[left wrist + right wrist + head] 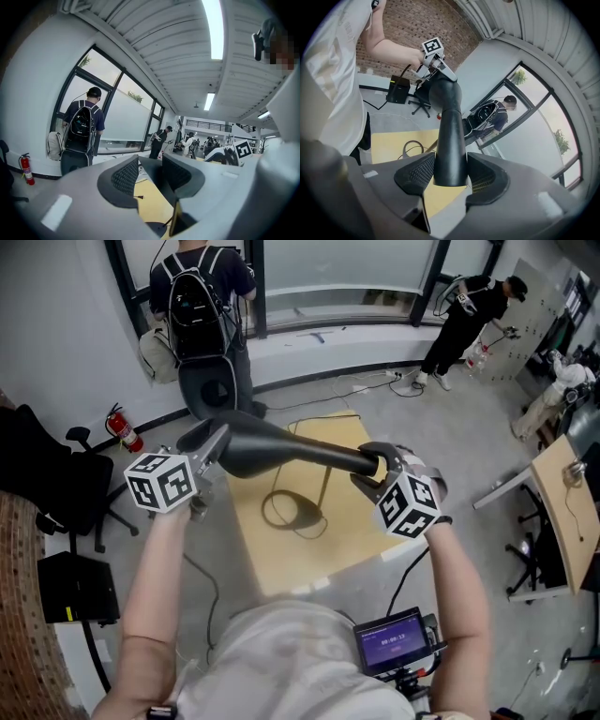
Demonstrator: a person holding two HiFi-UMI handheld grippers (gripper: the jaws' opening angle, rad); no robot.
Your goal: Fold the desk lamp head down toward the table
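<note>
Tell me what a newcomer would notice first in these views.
The black desk lamp head spans mid-frame in the head view, above the light wooden table. The right hand-held gripper clamps its narrow end; the left hand-held gripper grips the wide end. A person with a backpack stands at the window behind.

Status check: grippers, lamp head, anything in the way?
Both shut on lamp head: left gripper at wide end, right gripper at narrow neck. Head roughly level above table. Looped cable lies beneath.

The lamp head (258, 448) looks smooth, matt plastic; the table (281, 561), smooth pale wood.
</note>
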